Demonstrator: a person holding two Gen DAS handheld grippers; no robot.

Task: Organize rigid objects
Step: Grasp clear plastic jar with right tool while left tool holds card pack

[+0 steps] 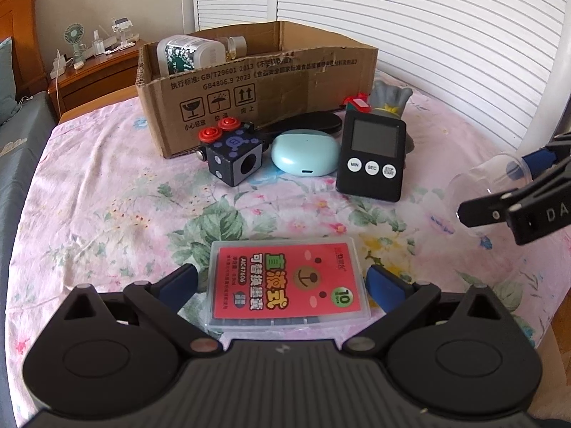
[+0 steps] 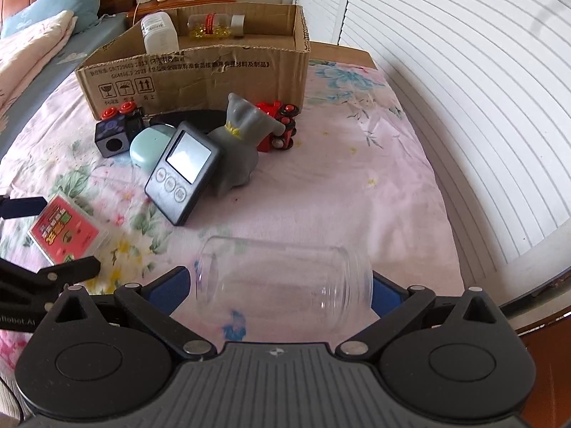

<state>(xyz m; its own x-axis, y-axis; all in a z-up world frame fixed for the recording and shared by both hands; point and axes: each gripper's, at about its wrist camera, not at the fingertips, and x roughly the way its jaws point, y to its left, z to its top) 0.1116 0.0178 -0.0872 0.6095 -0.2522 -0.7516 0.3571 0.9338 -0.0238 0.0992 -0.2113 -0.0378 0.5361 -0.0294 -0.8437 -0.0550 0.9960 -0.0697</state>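
My left gripper is open around a clear flat case with a red label that lies on the flowered cloth; its blue pads stand beside the case's two short sides. My right gripper is open around a clear plastic jar lying on its side; whether the pads touch it I cannot tell. The jar and right gripper also show in the left wrist view. A cardboard box stands at the back with a white bottle and a small jar inside.
In front of the box lie a black cube toy with red buttons, a mint earbud case, a black timer, a grey figurine, a red toy car and a black oval case. A wooden nightstand stands back left.
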